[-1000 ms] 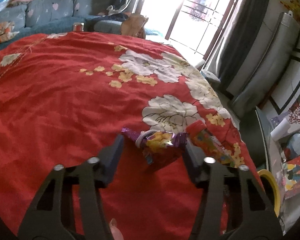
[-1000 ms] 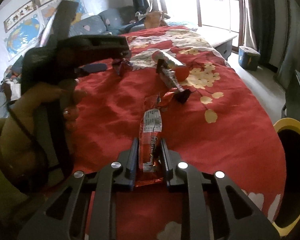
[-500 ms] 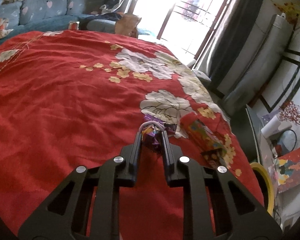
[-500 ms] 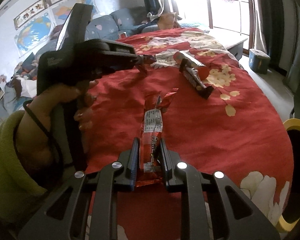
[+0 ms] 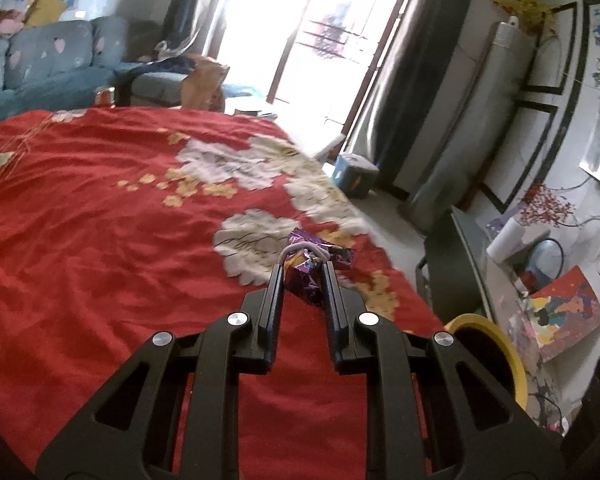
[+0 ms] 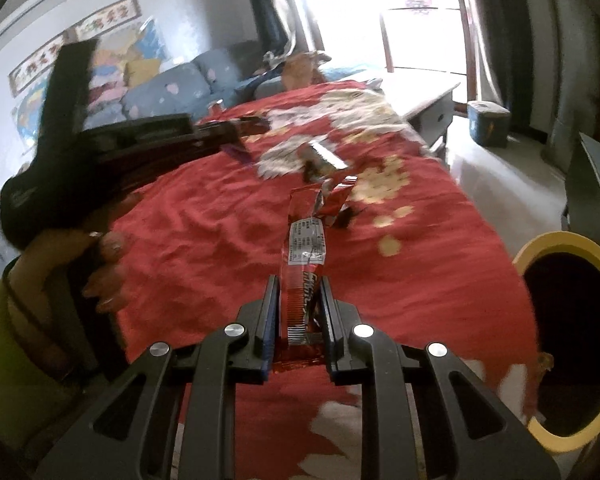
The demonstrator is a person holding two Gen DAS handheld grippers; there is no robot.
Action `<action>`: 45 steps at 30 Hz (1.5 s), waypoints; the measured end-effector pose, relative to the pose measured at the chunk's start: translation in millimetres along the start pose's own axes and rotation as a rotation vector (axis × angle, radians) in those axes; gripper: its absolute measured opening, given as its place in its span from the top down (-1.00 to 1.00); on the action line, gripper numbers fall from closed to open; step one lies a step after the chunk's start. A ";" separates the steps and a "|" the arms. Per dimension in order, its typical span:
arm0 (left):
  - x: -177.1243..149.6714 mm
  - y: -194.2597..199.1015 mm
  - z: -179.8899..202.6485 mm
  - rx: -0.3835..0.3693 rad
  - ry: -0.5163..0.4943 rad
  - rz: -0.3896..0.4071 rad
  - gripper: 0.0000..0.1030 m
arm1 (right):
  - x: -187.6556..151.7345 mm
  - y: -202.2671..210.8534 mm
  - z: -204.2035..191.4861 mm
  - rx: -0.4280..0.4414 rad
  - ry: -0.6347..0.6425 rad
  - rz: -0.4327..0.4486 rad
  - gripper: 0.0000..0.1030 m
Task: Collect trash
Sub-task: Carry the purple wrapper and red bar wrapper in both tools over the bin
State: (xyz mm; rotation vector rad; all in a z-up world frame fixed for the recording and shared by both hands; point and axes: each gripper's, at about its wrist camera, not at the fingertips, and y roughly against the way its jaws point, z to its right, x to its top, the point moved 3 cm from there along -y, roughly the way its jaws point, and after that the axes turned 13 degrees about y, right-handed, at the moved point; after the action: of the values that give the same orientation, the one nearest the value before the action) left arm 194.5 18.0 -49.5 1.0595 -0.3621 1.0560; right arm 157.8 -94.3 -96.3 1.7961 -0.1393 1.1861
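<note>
My left gripper (image 5: 302,266) is shut on a crumpled purple foil wrapper (image 5: 305,276), which hangs above the red flowered bedspread (image 5: 100,232). My right gripper (image 6: 299,280) is shut on the lower end of a long red snack wrapper (image 6: 305,240), whose torn top sticks up in front of it. In the right wrist view a hand holds the left gripper (image 6: 256,124) at the left, blurred, above the bed. A silver and dark wrapper (image 6: 323,157) lies on the bedspread beyond. A black bin with a yellow rim (image 6: 520,252) stands at the bed's right edge, and its rim (image 5: 500,336) also shows in the left wrist view.
A blue sofa (image 5: 48,60) runs behind the bed. On the floor by the bright balcony door stands a blue box (image 6: 488,122). A grey chair (image 5: 456,264) and a cluttered side table (image 5: 540,280) stand right of the bin. A low grey table (image 6: 428,100) stands beside the bed.
My left gripper shut on the purple wrapper and lifted it off the bed. My right gripper rose with the red wrapper still in it. Both views swung towards the bin.
</note>
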 end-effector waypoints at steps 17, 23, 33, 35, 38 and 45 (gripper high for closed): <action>-22.9 15.4 65.7 -0.130 -0.117 -0.028 0.73 | -9.0 43.8 89.4 -0.172 -0.181 0.071 0.64; -34.9 15.2 87.4 -0.158 -0.156 -0.049 0.73 | -15.5 53.2 115.1 -0.220 -0.232 0.084 0.64; -56.0 7.5 123.4 -0.204 -0.227 -0.090 0.73 | -31.1 67.7 149.2 -0.284 -0.303 0.094 0.64; -60.6 5.4 131.2 -0.215 -0.244 -0.099 0.73 | -35.5 71.7 158.0 -0.298 -0.318 0.095 0.64; -67.3 2.7 140.5 -0.228 -0.265 -0.111 0.73 | -42.3 76.7 169.0 -0.314 -0.343 0.097 0.64; -90.3 -5.9 168.5 -0.261 -0.325 -0.151 0.73 | -56.7 84.8 193.5 -0.352 -0.403 0.094 0.64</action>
State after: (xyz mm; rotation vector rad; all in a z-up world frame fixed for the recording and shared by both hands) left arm 192.7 -172.5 -33.0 1.0046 -0.6534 0.6793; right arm 209.3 -306.8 -101.6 1.7014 -0.6330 0.7876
